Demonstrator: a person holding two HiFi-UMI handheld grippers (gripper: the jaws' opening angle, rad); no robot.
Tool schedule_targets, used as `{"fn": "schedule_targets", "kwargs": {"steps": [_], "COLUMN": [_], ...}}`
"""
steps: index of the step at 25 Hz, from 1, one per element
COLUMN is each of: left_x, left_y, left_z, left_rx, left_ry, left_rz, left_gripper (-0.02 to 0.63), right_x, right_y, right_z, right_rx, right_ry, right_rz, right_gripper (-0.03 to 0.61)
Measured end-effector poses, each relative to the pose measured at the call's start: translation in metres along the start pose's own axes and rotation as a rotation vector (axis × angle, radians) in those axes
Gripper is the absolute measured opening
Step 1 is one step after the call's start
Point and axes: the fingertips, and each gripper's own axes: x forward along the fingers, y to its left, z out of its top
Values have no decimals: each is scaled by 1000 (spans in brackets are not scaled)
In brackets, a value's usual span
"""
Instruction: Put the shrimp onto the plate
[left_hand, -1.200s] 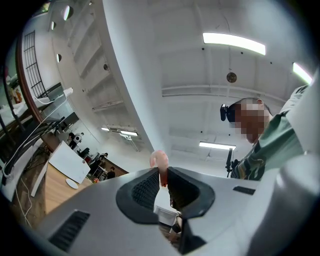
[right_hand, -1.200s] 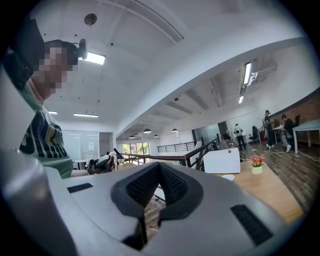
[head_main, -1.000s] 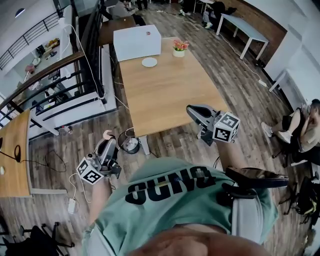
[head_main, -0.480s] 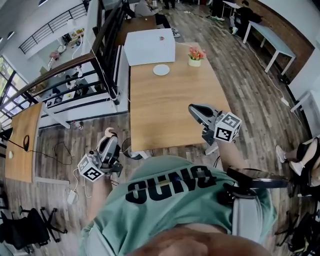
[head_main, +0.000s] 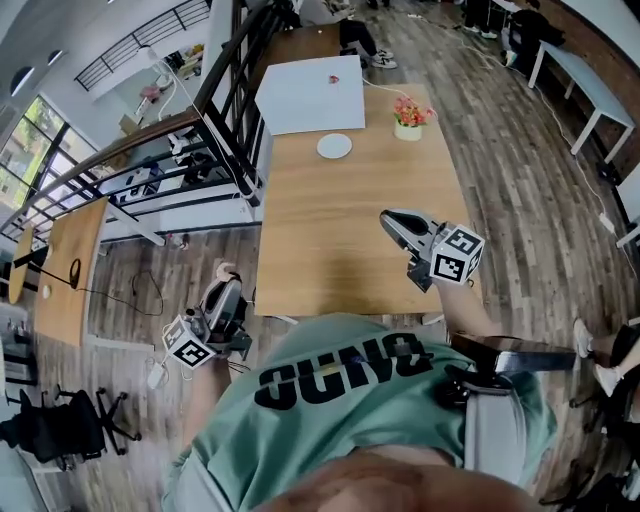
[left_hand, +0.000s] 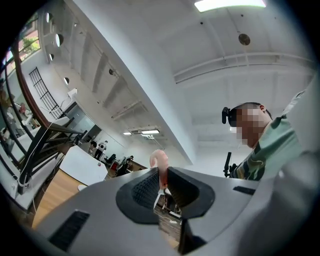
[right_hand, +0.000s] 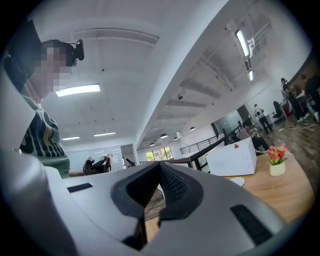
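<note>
Wooden tabletop (head_main: 340, 220) beside a black railing (head_main: 235, 90). At its far end, the white plate (head_main: 334, 146) lies by a white box (head_main: 310, 93) and flower pot (head_main: 408, 115). Off its near left corner, the left gripper (head_main: 226, 290) has its fingers pinching the pink shrimp (head_main: 220, 269). Over its near edge, the right gripper (head_main: 390, 220) has its fingers pressed together.

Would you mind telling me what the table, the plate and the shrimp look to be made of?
The table looks like wood or wood-look laminate: matte, light brown, with faint grain. The plate is probably ceramic or plastic, plain white and smooth, but it is too small to tell. The shrimp is likely a plastic or rubber toy: smooth, pale pink, curled, pinched in the left gripper.
</note>
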Motion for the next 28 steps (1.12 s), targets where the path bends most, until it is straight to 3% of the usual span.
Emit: {"fn": "schedule_targets", "kwargs": {"steps": [5, 15, 20, 28], "left_x": [26, 47, 20, -33], "left_y": [20, 79, 140, 231], "left_z": [-4, -7, 22, 81], "left_rx": [10, -51, -69, -100], "left_ry": [30, 73, 49, 2], "left_rz": [17, -91, -158, -201], "left_gripper": [54, 54, 54, 54], "right_x": [8, 22, 80, 198], "right_y": [-32, -57, -48, -4], "right_z": [-13, -21, -15, 4], "right_rx": [29, 28, -12, -98], "right_ry": [-11, -3, -1, 46], "right_rz": [23, -104, -175, -169], "right_gripper": [6, 6, 6, 6]}}
